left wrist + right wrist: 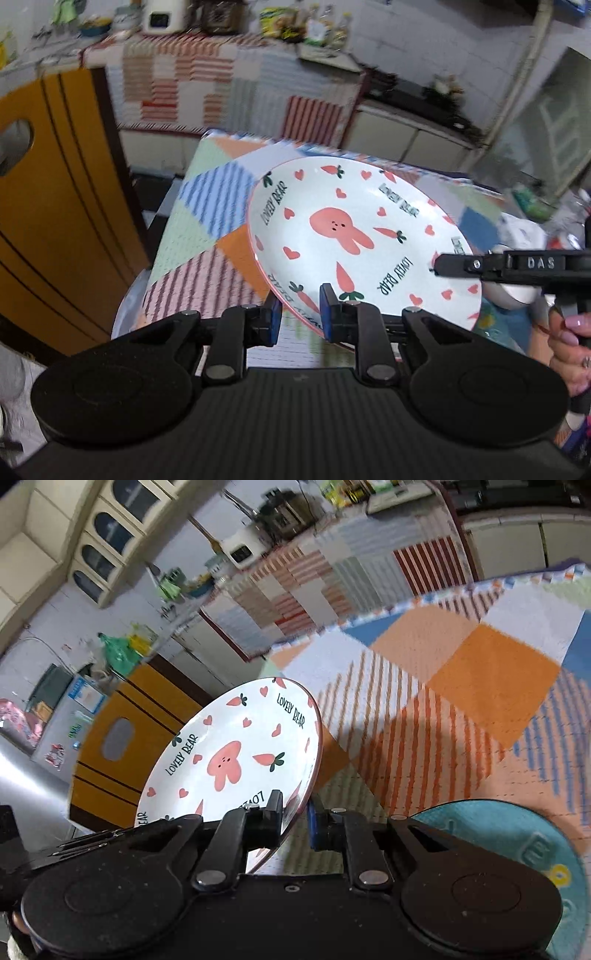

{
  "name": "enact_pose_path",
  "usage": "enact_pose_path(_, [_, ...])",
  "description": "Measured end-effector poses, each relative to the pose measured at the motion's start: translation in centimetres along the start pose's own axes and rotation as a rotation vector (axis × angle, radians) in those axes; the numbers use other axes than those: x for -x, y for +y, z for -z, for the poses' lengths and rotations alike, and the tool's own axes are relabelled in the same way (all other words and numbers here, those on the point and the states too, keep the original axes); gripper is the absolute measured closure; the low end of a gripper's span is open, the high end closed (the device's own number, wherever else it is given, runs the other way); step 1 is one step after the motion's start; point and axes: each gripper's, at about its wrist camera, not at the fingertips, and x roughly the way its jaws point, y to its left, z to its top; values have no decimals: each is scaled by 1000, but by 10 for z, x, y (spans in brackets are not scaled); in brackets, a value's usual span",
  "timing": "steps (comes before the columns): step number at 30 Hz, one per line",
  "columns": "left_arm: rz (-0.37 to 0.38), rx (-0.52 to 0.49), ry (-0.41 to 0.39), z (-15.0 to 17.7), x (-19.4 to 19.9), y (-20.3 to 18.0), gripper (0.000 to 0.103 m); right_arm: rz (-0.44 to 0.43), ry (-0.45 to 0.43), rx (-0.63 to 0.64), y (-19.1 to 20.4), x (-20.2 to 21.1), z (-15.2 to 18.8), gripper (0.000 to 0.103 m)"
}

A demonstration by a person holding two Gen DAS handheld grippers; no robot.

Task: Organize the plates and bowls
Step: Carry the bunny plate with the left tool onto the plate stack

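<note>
Pretty clearly a home kitchen: long tiled counter (236, 48) crowded with a white countertop appliance (164, 16), bottles and packets, cream wall cabinets with arched glass doors (110, 528), a small grey fridge (70, 716), and a desk under a patchwork striped cloth (461, 686).

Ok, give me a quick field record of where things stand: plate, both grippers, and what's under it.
plate: white rabbit-and-carrot plate, lifted and tilted above the table
left gripper: fingers straddle the plate's near rim
right gripper: closed on the plate's rim, one finger on each face
surface below: patchwork tablecloth
nearby: teal round mat on the cloth, beside the right gripper
other dishes: blurred white items at the left view's right edge, unclear
</note>
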Motion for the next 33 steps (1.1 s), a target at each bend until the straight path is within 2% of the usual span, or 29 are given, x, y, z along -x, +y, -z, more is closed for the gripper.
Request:
enact_pose_path(6, [84, -32, 0, 6, 27, -33, 81, 9, -91, 62, 11, 60, 9, 85])
enact_pose_path(13, [156, -72, 60, 23, 18, -75, 81, 69, -160, 35, -9, 111, 37, 85])
enact_pose_path(24, [196, -131, 198, 59, -24, -118, 81, 169, -132, -74, -64, 126, 85, 85])
enact_pose_path(30, [184, -141, 245, 68, -42, -122, 81, 206, -94, -88, -76, 122, 101, 84])
enact_pose_path(33, [179, -116, 277, 71, -51, -118, 80, 231, -67, -74, -78, 116, 105, 84])
